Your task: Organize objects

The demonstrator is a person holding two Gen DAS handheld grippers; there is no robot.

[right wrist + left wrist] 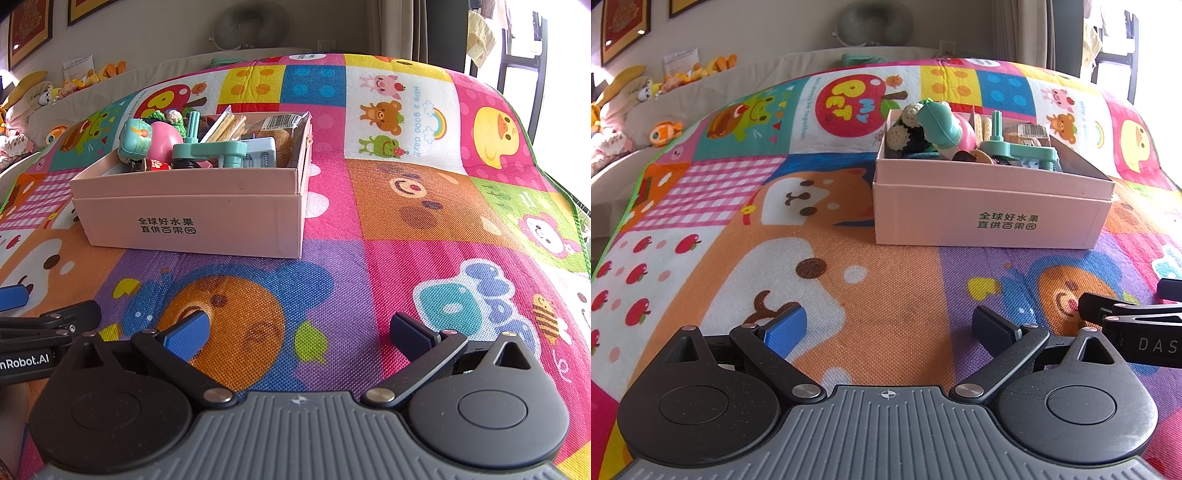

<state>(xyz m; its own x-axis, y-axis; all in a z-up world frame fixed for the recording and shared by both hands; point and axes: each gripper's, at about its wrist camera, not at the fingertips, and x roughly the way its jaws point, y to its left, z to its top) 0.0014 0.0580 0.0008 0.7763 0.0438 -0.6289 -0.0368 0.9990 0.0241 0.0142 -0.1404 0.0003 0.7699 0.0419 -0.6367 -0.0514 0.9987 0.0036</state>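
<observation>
Both grippers' jaws gape wide and empty above the play mat (406, 229), near the filled pink box (990, 206).

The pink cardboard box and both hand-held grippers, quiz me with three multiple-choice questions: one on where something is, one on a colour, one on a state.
1. Where does the pink cardboard box sit?
A. on the play mat
B. on a wooden shelf
C. in a gripper

2. What colour is the crank-handled toy in the box?
A. red
B. mint green
C. black

3. How is the left hand-held gripper?
A. shut on a toy
B. open, holding nothing
C. shut on the box

Answers:
1 A, the box rests flat on the cartoon-printed mat.
2 B, its arm and post are mint green.
3 B, its blue pads stand wide apart over bare mat; the right hand-held gripper is the same.
</observation>
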